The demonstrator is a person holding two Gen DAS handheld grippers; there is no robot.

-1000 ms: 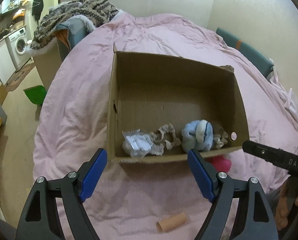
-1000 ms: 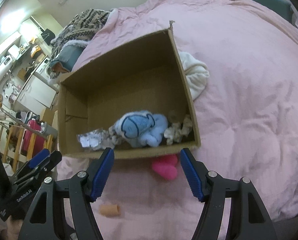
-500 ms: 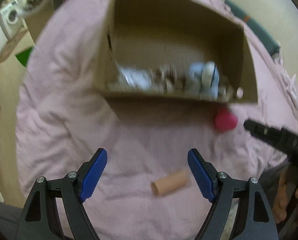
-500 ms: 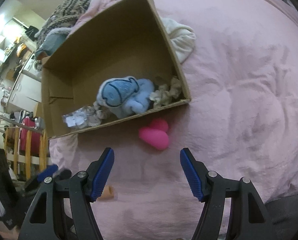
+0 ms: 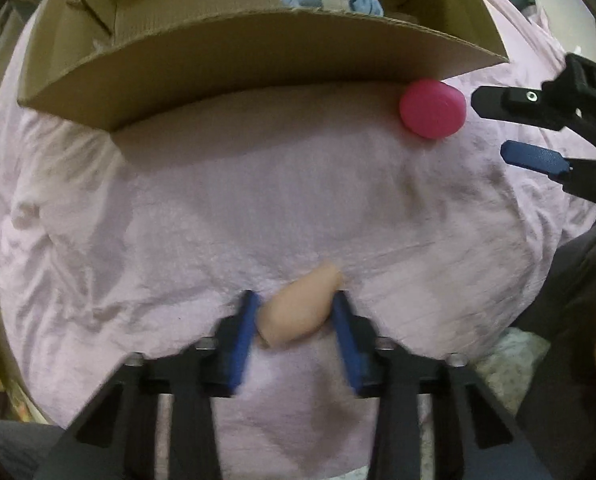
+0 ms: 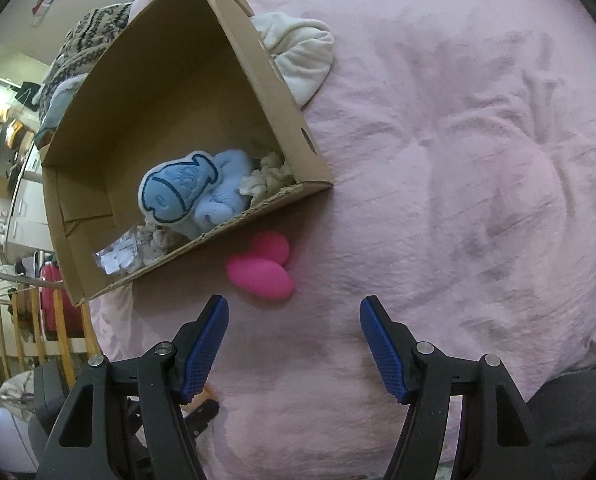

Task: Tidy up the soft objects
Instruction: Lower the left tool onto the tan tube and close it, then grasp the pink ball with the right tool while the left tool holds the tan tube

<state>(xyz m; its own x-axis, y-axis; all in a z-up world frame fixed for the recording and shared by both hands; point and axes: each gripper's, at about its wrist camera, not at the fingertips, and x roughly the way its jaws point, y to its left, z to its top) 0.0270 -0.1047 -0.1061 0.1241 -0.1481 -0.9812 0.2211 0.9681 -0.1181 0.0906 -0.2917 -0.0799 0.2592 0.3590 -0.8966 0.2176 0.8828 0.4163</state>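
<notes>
Pink bedcover [image 6: 477, 160]: spreads over the whole bed, creased, carrying everything below.
Cardboard box [image 6: 150, 92]: open-topped, lying on the bedcover, holding soft things at its near wall.
White cloth [image 6: 301, 56]: bunched on the bedcover, touching the box's outer side wall.
Blue fish plush [image 6: 178, 190]: inside the box, against the near wall, beside crumpled beige scraps [image 6: 266, 176].
Right gripper [image 6: 294, 344]: jaws wide apart with nothing between them, hovering near the pink toy.
Left gripper [image 5: 294, 320]: jaws have just been closing and now stand narrow, pressed on the peach roll.
Pink toy [image 6: 264, 268]: on the bedcover, just outside the box's near wall.
Peach roll [image 5: 298, 306]: soft tube on the bedcover, well apart from the box, squeezed between the left jaws.
</notes>
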